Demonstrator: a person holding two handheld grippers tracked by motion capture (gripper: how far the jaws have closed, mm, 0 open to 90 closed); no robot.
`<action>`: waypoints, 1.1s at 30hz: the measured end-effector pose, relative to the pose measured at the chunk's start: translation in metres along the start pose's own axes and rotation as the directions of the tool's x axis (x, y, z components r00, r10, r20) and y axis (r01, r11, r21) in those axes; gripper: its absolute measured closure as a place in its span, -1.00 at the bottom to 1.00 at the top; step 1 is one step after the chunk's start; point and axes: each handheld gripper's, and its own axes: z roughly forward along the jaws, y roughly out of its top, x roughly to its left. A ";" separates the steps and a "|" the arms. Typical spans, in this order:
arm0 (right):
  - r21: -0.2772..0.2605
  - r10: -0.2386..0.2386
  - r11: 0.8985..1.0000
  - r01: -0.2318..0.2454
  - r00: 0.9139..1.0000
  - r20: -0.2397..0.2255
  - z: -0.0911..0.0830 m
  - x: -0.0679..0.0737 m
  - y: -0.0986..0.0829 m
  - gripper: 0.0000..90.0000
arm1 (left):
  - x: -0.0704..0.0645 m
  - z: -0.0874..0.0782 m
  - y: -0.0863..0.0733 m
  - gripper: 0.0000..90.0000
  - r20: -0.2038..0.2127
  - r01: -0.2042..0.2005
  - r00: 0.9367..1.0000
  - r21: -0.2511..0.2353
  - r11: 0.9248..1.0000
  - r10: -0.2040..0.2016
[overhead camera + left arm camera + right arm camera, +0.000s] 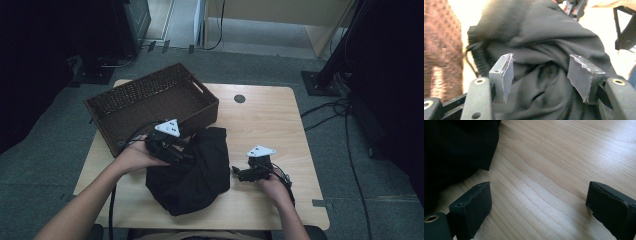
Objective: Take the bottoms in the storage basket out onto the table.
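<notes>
A: What's the biggest thing here?

B: The table (270,120), light wood, with a small dark round spot near its far edge. On its far left part sits the basket (150,102), brown wicker, turned at an angle, one corner hanging past the table's edge.

A: And the cloth?

B: The cloth (195,170) is a black bundle, crumpled, lying on the table at the near middle. Its far end touches the basket's near wall. In the left gripper view the cloth (544,50) shows folds and a gathered hem with a thin cord at the left, and the basket (441,50) stands blurred beside it.

A: Where are the grippers?

B: The left gripper (172,145) is at the cloth's left edge, just by the basket's near corner, held in the left hand (132,157). Seen from its own camera, the left gripper (544,75) has its jaws spread wide with the cloth bulging between them; whether the pads press the fabric, I cannot tell.

A: The right one?

B: The right gripper (239,172) is just beside the cloth's right edge, held in the right hand (275,189). Seen from its own camera, the right gripper (539,202) has its jaws spread wide over bare table (564,157), pinching nothing, with the cloth (456,150) off to the left.
</notes>
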 end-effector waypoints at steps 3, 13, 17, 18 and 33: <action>0.002 -0.004 1.000 0.004 1.000 -0.005 -0.001 -0.004 -0.001 -0.86 | 0.006 -0.005 0.000 -0.12 -0.029 0.004 1.000 0.006 1.000 -0.004; -0.016 0.017 1.000 -0.016 1.000 0.022 0.000 -0.022 0.002 -0.70 | 0.025 -0.020 -0.004 -0.09 -0.075 0.043 0.996 -0.007 0.999 -0.043; -0.024 0.019 1.000 -0.019 1.000 -0.017 0.001 -0.029 0.003 -0.69 | 0.031 -0.026 -0.005 -0.08 -0.098 0.052 0.994 0.006 0.999 -0.051; -0.030 0.031 0.999 -0.031 0.999 -0.024 0.000 -0.032 0.003 -0.69 | 0.032 -0.027 -0.005 -0.08 -0.101 0.052 0.994 0.006 0.999 -0.051; -0.014 0.038 0.999 -0.038 0.998 0.047 0.002 -0.049 0.004 -0.73 | 0.072 -0.045 -0.009 0.02 -0.185 0.100 0.978 0.015 0.995 -0.096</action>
